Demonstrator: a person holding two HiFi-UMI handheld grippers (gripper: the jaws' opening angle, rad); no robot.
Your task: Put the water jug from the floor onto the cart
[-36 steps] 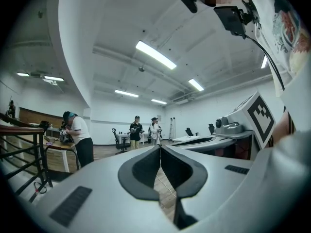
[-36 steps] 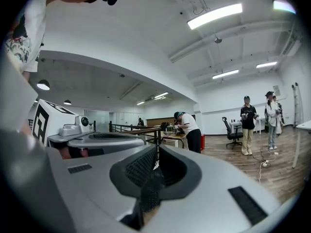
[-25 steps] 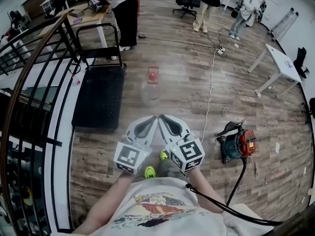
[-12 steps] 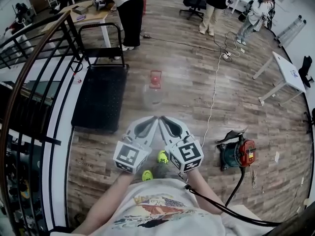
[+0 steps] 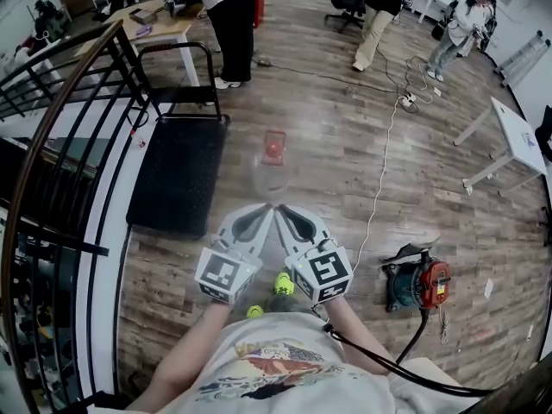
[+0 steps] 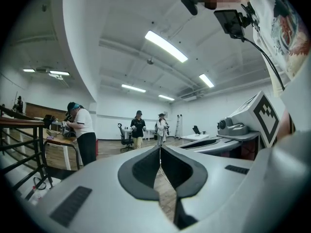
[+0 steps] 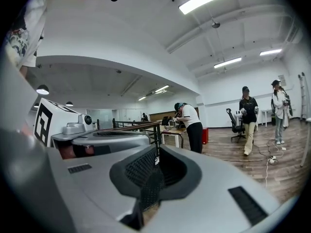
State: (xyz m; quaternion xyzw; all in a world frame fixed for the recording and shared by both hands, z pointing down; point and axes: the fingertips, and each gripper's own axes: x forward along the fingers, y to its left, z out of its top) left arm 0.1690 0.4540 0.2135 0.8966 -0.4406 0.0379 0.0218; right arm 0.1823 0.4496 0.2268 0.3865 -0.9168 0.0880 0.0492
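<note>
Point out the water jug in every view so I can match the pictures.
Head view: the water jug stands on the floor at centre, just right of the cart.
Left gripper view: not in it.
Right gripper view: not in it.
Shared landmark: the person in white shirt and black trousers, at the left in the left gripper view, at centre in the right gripper view.
</note>
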